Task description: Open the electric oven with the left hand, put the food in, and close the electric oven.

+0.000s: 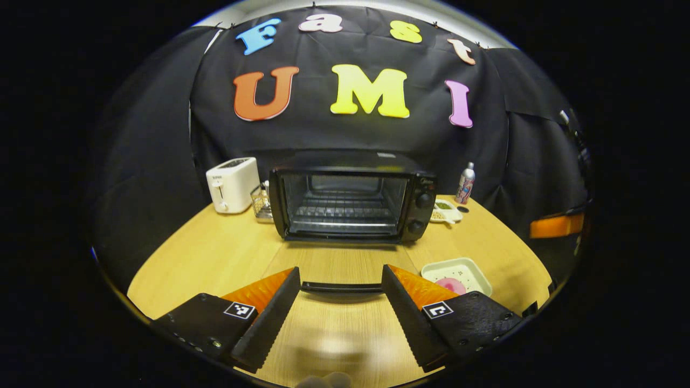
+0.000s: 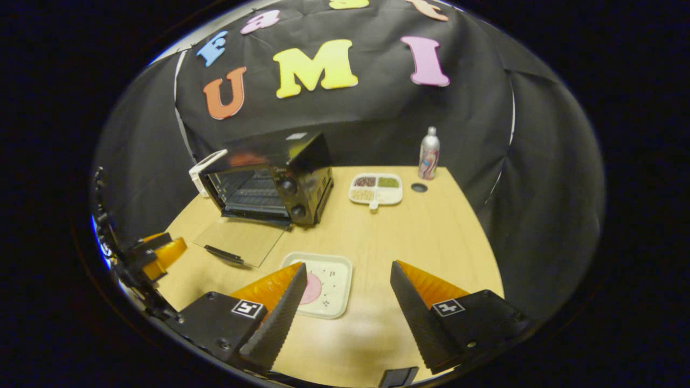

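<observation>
The black electric oven [image 1: 350,199] stands at the back of the wooden table [image 1: 215,258] with its glass door [image 2: 242,240] folded down flat. The door's black handle [image 1: 340,287] runs across between the tips of my left gripper [image 1: 340,272], which is open and not pressing on it. A white square plate [image 1: 458,269] with a pink piece of food [image 1: 450,284] lies right of the door. In the right gripper view the plate [image 2: 331,293] and the food [image 2: 311,288] sit just ahead of my open right gripper [image 2: 349,267], beside its left finger. The left gripper [image 2: 161,250] also appears there, at the door's left.
A white toaster [image 1: 233,184] and a small glass container [image 1: 261,202] stand left of the oven. To its right are a divided dish of grains [image 2: 375,188], a spray can [image 2: 429,146] and a small black cap [image 2: 419,187]. The black cloth wall surrounds the table.
</observation>
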A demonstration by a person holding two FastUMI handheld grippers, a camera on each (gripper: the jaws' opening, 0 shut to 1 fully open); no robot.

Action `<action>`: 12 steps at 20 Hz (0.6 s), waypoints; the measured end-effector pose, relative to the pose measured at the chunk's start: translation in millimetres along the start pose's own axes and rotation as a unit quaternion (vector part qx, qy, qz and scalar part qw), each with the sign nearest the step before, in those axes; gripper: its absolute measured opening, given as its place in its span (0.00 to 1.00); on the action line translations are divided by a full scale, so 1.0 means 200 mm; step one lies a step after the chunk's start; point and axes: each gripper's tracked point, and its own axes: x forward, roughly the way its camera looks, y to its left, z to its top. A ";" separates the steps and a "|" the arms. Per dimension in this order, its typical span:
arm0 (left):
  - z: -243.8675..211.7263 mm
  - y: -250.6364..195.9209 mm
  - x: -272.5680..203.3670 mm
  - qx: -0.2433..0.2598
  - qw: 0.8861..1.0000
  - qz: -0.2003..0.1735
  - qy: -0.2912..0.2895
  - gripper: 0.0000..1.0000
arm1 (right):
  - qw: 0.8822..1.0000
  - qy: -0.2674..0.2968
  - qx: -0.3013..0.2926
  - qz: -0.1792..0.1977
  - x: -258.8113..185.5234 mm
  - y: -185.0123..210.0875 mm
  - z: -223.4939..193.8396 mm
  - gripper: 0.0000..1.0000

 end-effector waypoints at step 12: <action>0.37 -0.08 -0.41 -0.022 0.995 0.088 -0.042 0.97 | 0.974 0.214 0.060 0.055 0.55 -0.02 -0.38 0.46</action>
